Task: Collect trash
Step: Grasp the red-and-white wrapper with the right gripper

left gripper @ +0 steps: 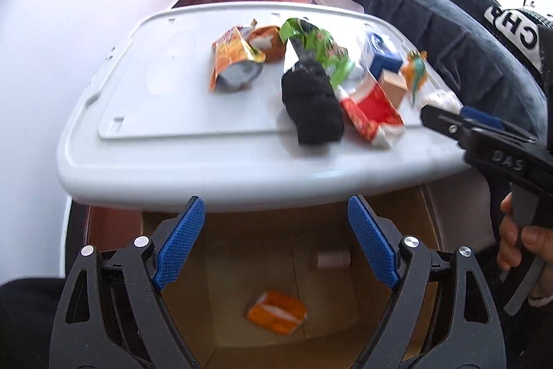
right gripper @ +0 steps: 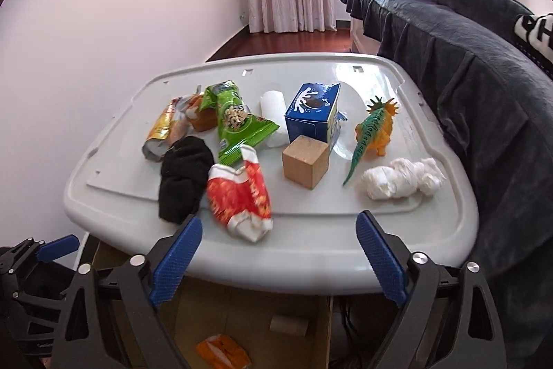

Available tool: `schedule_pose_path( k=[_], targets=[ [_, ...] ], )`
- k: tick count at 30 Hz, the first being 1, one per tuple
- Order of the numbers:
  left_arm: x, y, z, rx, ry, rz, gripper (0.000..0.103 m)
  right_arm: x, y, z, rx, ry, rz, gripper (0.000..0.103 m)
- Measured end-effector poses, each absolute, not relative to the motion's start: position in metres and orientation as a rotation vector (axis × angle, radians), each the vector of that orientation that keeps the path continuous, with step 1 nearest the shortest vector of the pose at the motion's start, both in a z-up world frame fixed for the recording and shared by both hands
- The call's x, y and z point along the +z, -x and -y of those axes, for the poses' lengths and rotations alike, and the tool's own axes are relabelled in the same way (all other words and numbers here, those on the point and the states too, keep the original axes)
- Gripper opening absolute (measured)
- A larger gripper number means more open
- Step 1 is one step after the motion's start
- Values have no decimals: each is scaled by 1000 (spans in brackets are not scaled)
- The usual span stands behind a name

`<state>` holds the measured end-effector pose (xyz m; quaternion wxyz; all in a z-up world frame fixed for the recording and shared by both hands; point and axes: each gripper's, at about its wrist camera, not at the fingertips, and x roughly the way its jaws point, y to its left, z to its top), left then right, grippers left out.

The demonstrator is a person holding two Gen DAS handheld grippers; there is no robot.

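Left wrist view: a white plastic lid (left gripper: 172, 140) serves as the table top, with a pale wall and curtains behind and a dark blanket (left gripper: 432, 33) along the right side. An open cardboard box (left gripper: 221, 265) is seen below the lid's near edge; an orange wrapper (left gripper: 276, 312) and a small roll (left gripper: 331, 260) already lie inside. The left gripper (left gripper: 274, 242) is held over the box mouth, jaws wide apart, nothing between them. On the lid, blurred: a yellow packet (left gripper: 231, 61), a green bag (left gripper: 318, 47), a black sock (left gripper: 311, 106), a red wrapper (left gripper: 371, 113). The right gripper (left gripper: 446, 123) is seen at the lid's right edge.

Right wrist view: the same lid (right gripper: 311, 258) is seen sharper. The right gripper (right gripper: 278, 260) hangs over the near rim, jaws spread wide and empty. The red wrapper (right gripper: 242, 196) lies nearest, just ahead of the left finger, touching the black sock (right gripper: 183, 178). Further back: green bag (right gripper: 235, 123), blue carton (right gripper: 312, 116), wooden block (right gripper: 306, 161), toy dinosaur (right gripper: 375, 134), crumpled tissue (right gripper: 402, 178).

Judgement: the red wrapper is probably next. It should be pinched at its crumpled near end so the sock is not dragged along. Open room exists at the front rim; the blanket crowds the right side, so the tissue is best approached from the front. The box sits directly under the near edge, so the carry is short.
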<state>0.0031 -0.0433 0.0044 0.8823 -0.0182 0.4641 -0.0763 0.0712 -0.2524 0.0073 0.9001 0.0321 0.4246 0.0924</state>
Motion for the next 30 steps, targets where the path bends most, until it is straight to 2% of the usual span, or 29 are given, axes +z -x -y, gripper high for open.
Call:
schedule_pose_path(
  k=[3,8,12,14,19,20,30],
  targets=[
    [-1,-8,42,-148,41,-961,82,-2,-90,244,219,-66,-900,79],
    [-10,-11,33,-121,61,-974,82,-15,-110,235,236,-81,-925,63],
    [-11,-11,31,-113,54,-958,82,-27,-121,239,223,-127,-951,58],
    [-10,-10,33,-110,43,-946,82,-33,-127,239,228,-144,-971,47],
    [-9,-8,39,-121,3,-929,82,-42,-134,228,238,-115,-977,32],
    [-9,-8,40,-125,-2,-928,82,-43,-134,226,249,-112,-974,15],
    [-12,-5,41,-116,1,-924,82,-32,-118,237,220,-107,-925,12]
  ],
)
